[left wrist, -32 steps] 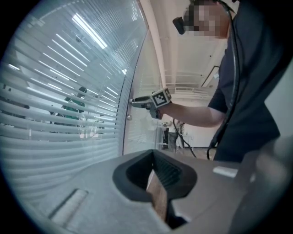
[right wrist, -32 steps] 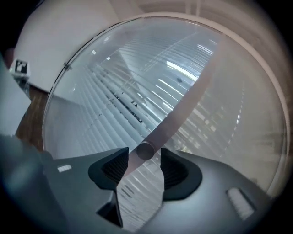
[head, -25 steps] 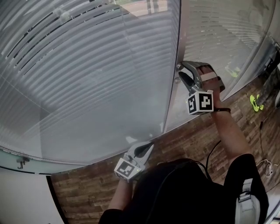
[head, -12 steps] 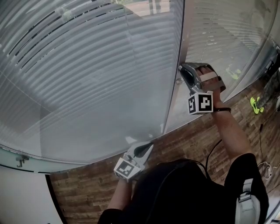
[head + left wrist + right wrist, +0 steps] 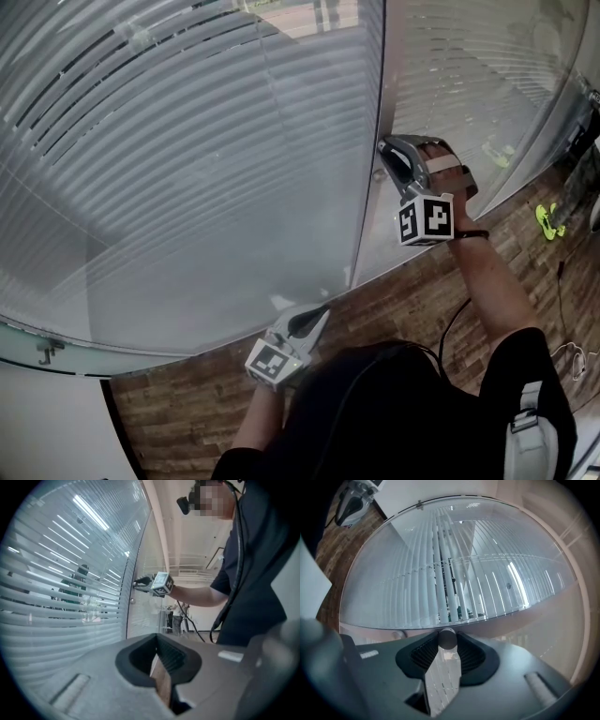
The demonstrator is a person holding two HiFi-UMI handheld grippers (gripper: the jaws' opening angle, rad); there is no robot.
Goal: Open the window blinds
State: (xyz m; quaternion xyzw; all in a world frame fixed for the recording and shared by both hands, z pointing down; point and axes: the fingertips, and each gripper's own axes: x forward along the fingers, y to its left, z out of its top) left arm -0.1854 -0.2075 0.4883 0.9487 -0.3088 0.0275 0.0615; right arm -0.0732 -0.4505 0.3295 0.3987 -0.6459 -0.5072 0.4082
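Note:
Horizontal slat blinds (image 5: 187,159) hang behind a glass pane, beside a vertical frame post (image 5: 370,216). A small round knob (image 5: 447,638) sticks out of that post. My right gripper (image 5: 384,152) is raised level at the post; its jaws have just been closing and its pads now press on the knob from both sides. It also appears far off in the left gripper view (image 5: 140,581). My left gripper (image 5: 323,312) hangs low near the foot of the glass, jaws together, with nothing between them (image 5: 159,667).
A second small knob (image 5: 378,174) sits on the post just below the gripped one. The floor (image 5: 412,300) is brown wood-look plank. A yellow-green object (image 5: 546,220) and a cable lie at the right. A metal hook (image 5: 45,349) sits at the lower left.
The right gripper's jaws, apart around the knob a second ago, have closed onto it. Neither hand has shifted. The slats look much the same.

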